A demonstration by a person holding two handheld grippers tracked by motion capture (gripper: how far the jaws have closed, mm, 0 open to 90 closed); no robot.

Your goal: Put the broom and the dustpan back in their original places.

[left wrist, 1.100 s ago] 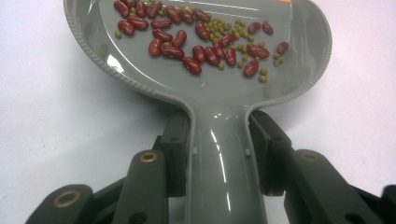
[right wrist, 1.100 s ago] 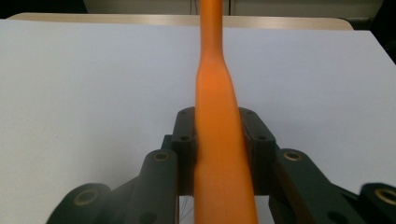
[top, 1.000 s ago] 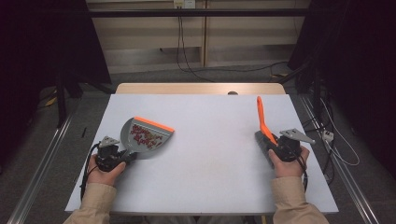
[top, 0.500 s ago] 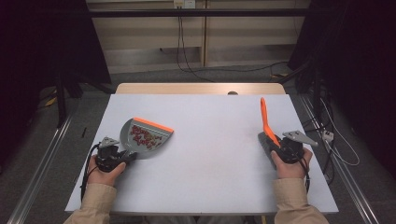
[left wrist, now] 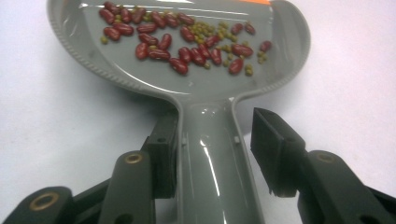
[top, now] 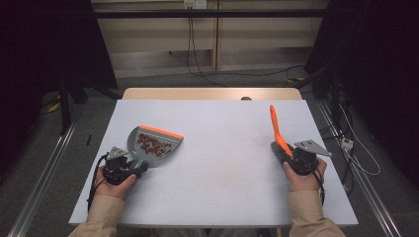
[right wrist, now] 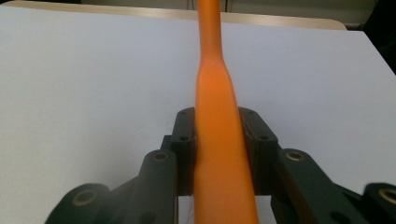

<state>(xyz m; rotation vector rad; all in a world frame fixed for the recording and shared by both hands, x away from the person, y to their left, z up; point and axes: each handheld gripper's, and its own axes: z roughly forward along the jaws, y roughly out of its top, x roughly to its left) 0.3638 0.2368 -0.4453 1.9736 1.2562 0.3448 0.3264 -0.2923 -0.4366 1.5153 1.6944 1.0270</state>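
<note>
Two tools sit in front of you on the white table (top: pixel 217 163): a grey dustpan (top: pixel 150 145) on your left and an orange brush handle (top: pixel 277 131) on your right, well apart with bare tabletop between them; the dustpan lies flat with its orange lip (top: pixel 160 132) facing away from you and a scatter of red beans (left wrist: pixel 161 42) and small green beans (left wrist: pixel 210 30) in its tray; your left gripper (left wrist: pixel 219 154) has just been opening, and in the left gripper view one pad (left wrist: pixel 166 154) lies against the dustpan's handle (left wrist: pixel 210 163) while the other pad (left wrist: pixel 271 149) stands clear of it, so the handle sits between parted jaws, unclamped; your right gripper (right wrist: pixel 217 144) is clamped on the brush handle, both pads pressed against its sides, and the handle rises up and away from you towards the far edge; nothing on the tabletop blocks either tool; beyond the table's far end you have a wooden strip (top: pixel 212 94), a low wall unit (top: pixel 207 42) with black cables (top: pixel 197 69) trailing across the floor, and metal rails (top: pixel 47 168) running along both sides.
</note>
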